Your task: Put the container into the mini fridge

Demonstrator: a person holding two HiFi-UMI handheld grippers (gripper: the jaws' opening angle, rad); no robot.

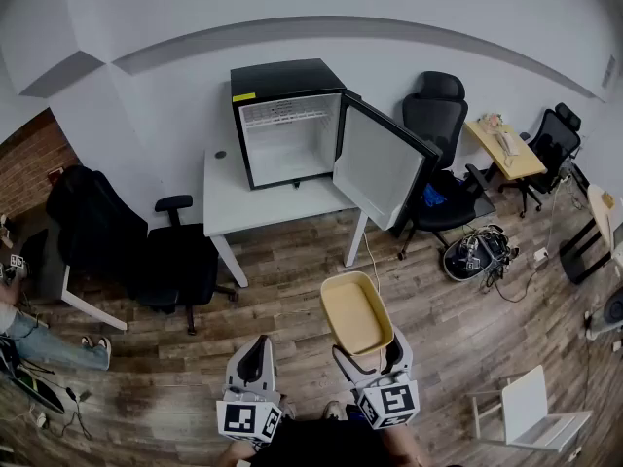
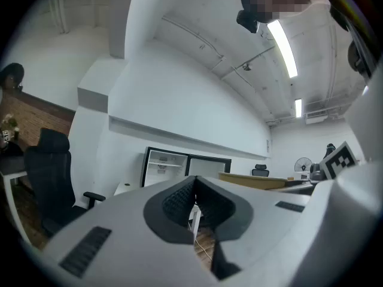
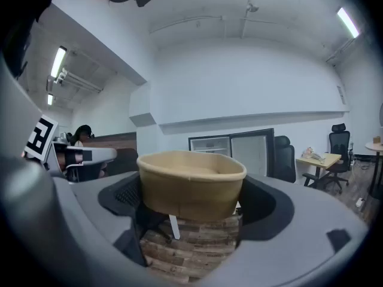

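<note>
A tan paper container (image 1: 356,312) (image 3: 191,183) is held between the jaws of my right gripper (image 1: 367,356) (image 3: 192,199), above the wooden floor. The black mini fridge (image 1: 288,122) (image 3: 230,150) (image 2: 163,167) stands on a white table (image 1: 234,202) across the room. Its door (image 1: 383,162) hangs open to the right and the white inside shows. My left gripper (image 1: 255,362) (image 2: 194,203) is beside the right one, shut, with nothing in it.
A black office chair (image 1: 180,261) stands left of the table and another (image 1: 436,125) right of the fridge door. Cables and a bag (image 1: 476,251) lie on the floor at right. A white chair (image 1: 531,407) stands near my right. A person's legs (image 1: 39,343) show at far left.
</note>
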